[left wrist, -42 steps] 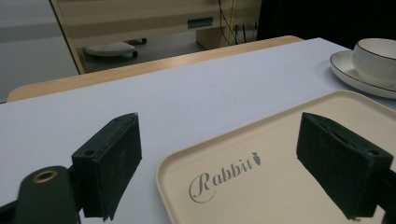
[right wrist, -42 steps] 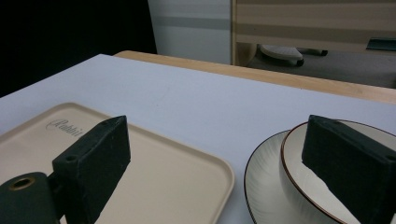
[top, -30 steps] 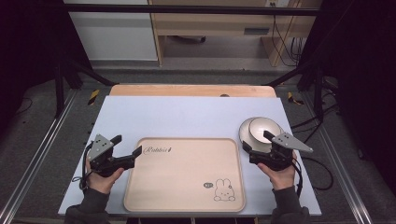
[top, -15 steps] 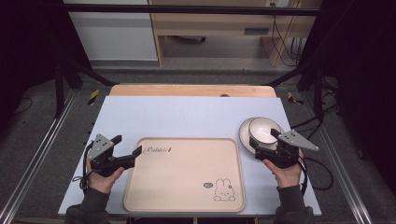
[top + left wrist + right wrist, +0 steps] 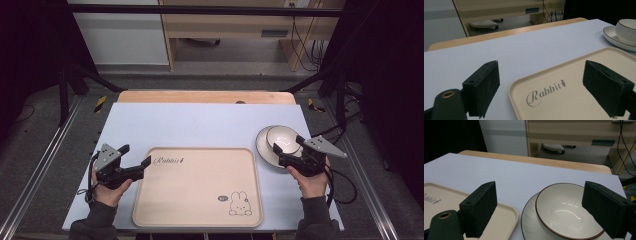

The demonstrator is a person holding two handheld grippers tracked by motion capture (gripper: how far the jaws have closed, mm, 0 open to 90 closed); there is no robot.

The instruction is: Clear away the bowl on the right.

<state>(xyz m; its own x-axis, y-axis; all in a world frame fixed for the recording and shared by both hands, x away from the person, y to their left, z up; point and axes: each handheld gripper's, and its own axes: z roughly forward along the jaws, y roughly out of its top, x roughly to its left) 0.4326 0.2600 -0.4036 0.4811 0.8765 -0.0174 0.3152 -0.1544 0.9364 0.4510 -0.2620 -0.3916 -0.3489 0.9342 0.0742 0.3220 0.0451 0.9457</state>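
Note:
A beige tray [image 5: 200, 185] printed with "Rabbit" and a small bunny lies at the front middle of the table. To its right, a white bowl [image 5: 281, 136] with a dark rim sits on a white plate [image 5: 262, 150]. My left gripper [image 5: 135, 156] is open at the tray's left edge, its jaws straddling the tray's corner [image 5: 524, 87]. My right gripper [image 5: 288, 145] is open just in front of the bowl [image 5: 564, 210] and plate [image 5: 530, 220], holding nothing. The tray's right corner [image 5: 506, 212] lies under its left jaw.
A pale sheet [image 5: 200, 125] covers the table, with a wooden strip [image 5: 200, 96] along the far edge. Beyond it are the floor, a wooden cabinet [image 5: 235, 25] and cables. Black frame legs stand at both sides.
My right gripper has shifted a little to the right and away from me, beside the plate. The left gripper, tray and bowl have stayed put.

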